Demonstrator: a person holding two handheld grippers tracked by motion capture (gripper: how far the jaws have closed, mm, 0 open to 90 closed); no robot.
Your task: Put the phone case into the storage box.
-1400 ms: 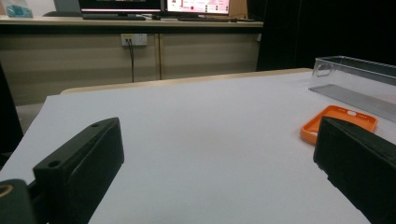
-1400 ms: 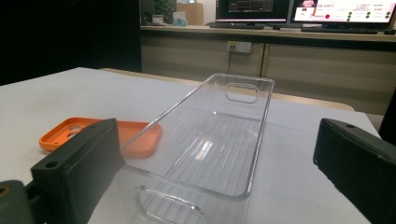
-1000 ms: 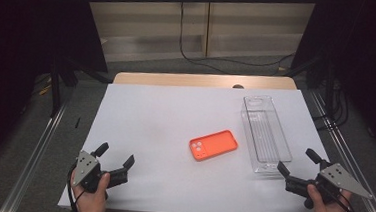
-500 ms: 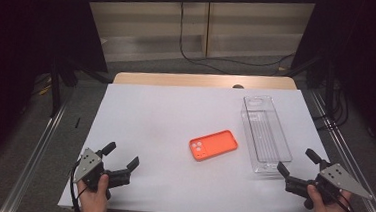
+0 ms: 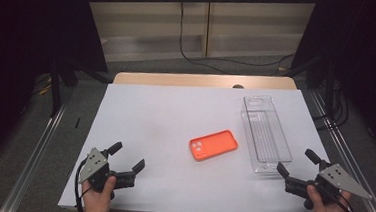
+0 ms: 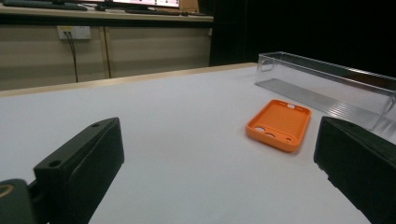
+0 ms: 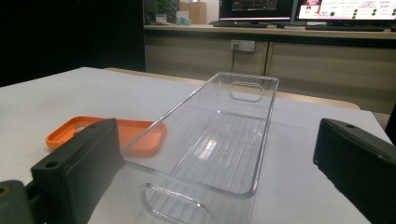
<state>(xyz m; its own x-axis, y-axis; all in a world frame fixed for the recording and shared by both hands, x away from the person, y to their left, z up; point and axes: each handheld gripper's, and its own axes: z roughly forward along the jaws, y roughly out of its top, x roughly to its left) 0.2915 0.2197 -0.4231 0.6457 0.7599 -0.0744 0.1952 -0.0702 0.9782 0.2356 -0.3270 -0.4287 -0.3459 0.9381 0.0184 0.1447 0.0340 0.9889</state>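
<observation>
Both sets of jaws stand spread wide with nothing between them. The left gripper [image 5: 126,164] sits low at the near left corner of the tabletop [image 5: 165,119], held in a hand [image 5: 98,195], and it looks across bare white surface toward the orange phone case [image 5: 214,144]. The right gripper [image 5: 296,162] is at the near right edge, its jaws framing the near end of the clear tray [image 5: 266,133] (close to it, though I see no contact).

By my reading nothing has been started: the case lies flat on the tabletop, just beside the tray's left wall and outside it, and the tray is empty. If the case is meant for the tray, the whole of it is left to do: the reach, the grasp, the lift and the setting down.

The case [image 6: 279,124] is a matte, rubbery-looking shell with rounded corners, hollow side up, with camera holes at one end. The tray [image 7: 219,135] is long, narrow, hard transparent plastic, with a ribbed floor and a slotted handle cut in each end wall.
</observation>
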